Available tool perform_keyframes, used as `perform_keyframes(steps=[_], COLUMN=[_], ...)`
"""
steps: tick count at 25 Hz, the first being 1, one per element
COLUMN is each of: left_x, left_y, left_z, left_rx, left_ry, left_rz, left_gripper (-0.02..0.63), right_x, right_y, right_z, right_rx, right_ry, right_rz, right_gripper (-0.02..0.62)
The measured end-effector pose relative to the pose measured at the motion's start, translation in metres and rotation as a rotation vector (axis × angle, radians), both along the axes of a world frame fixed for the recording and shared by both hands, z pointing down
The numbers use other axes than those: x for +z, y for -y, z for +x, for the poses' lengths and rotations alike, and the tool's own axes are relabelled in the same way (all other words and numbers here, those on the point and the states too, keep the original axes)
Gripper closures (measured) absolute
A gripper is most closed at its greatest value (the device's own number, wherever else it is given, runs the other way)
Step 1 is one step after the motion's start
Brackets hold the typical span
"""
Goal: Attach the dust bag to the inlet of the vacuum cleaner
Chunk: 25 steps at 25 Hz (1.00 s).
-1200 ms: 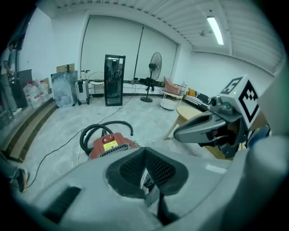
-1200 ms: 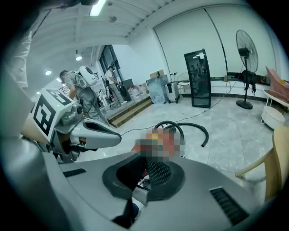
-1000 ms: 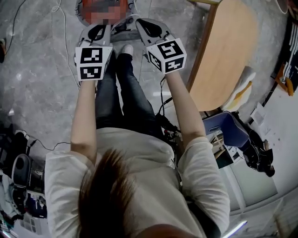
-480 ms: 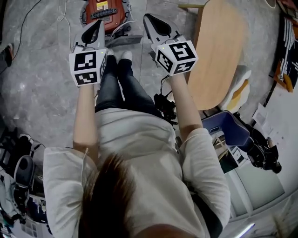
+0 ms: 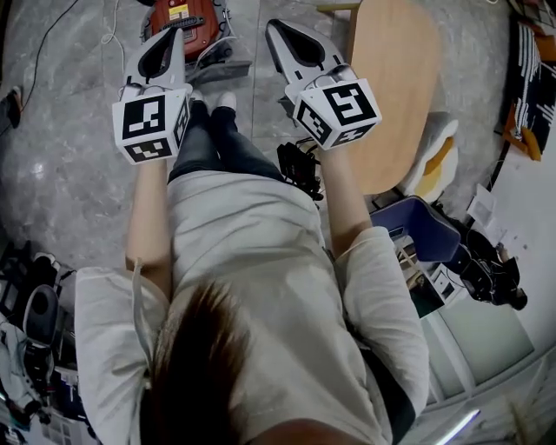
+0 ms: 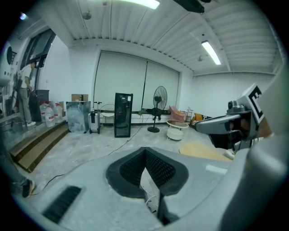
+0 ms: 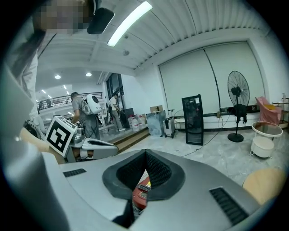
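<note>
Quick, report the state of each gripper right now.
Left gripper: closed, holding nothing.
Right gripper: closed, holding nothing.

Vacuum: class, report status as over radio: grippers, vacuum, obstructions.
Left gripper shut, empty. Right gripper shut, empty. Vacuum on floor ahead, untouched. Dust bag not in view.

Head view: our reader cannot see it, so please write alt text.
Seen from above, a person holds the left gripper and right gripper, both shut and empty, over a red vacuum cleaner on the floor, beside a wooden table.
</note>
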State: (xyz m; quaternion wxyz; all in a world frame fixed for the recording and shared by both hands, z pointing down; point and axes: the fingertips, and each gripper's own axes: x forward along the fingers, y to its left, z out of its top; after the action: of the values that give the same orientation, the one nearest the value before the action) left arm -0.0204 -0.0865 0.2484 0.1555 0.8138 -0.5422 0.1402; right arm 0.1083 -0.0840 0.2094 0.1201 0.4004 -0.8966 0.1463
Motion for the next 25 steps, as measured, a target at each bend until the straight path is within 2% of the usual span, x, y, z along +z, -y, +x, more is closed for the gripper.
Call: perform_keyframes(steps=[5,9,15,25], left_x=[-0.030,-0.058,-0.092,-0.115], left_y=[-0.011,-0.020,-0.034,-0.067], left_z=[0.008,0.010,0.014,0.018], left_rx=[-0.005,-0.001,-0.002,0.048], left_ry=[-0.026,-0.014,-0.018,-0.017], left_rz=[0.039,0.081,0.138,0.184], left_gripper=[0.591,0.591,0.591,0.591], right_x=[-0.028,-0.049,-0.066,-0.083], right_y=[-0.022,-0.038,-0.056,-0.079], right_z=[0.003,0.005,0.012,0.025], right_rx=[-0.031,-0.047,-0.034,0.010], right_ry=[0.000,-0.016,0.027,0.020], right_rz=[0.036,0.067,0.065,0.094], right_gripper=[0.595,0.595,0.595,0.595])
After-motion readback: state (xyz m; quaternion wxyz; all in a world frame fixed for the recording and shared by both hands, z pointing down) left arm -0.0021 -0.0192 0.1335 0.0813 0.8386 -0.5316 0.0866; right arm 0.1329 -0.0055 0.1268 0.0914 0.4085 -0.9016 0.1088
